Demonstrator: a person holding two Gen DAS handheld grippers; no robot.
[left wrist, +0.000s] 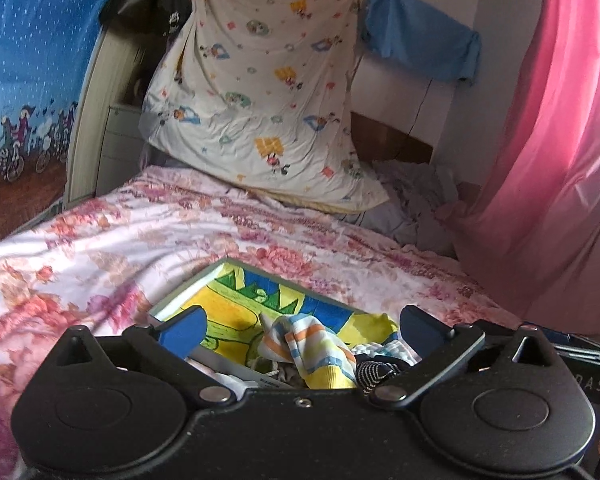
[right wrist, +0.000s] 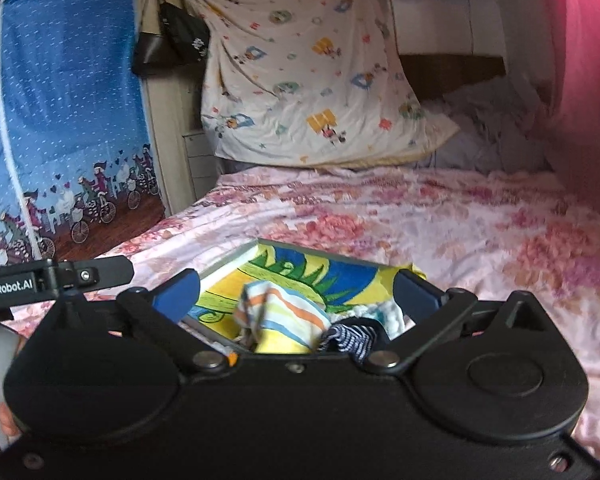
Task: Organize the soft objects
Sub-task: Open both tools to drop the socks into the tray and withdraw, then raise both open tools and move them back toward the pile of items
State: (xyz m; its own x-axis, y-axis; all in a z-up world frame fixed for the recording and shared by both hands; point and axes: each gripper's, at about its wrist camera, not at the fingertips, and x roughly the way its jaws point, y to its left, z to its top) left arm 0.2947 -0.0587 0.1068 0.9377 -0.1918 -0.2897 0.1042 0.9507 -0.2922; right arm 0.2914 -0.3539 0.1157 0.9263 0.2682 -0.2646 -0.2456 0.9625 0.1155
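An open box [left wrist: 188, 288] [right wrist: 232, 258] sits on the floral bedspread [left wrist: 120, 232] [right wrist: 440, 220]. A yellow, blue and green cloth [left wrist: 236, 304] [right wrist: 300, 268] lines it. On that cloth lie a pastel striped cloth [left wrist: 312, 340] [right wrist: 284, 308], a navy-and-white striped piece [left wrist: 374, 372] [right wrist: 348, 338] and a fluffy white-blue piece [left wrist: 396, 348] [right wrist: 384, 314]. My left gripper [left wrist: 300, 320] hovers over the box, open, nothing pinched. My right gripper [right wrist: 296, 286] stands beside it, also open over the box, with nothing between its fingers. The left gripper's body [right wrist: 52, 276] shows at the left edge of the right wrist view.
A cartoon-print pillow [left wrist: 260, 100] leans at the head of the bed, with crumpled grey cloth [left wrist: 412, 196] to its right. A pink curtain [left wrist: 540, 140] hangs on the right, a blue printed cover [left wrist: 32, 60] on the left. A black bag [left wrist: 156, 4] hangs above.
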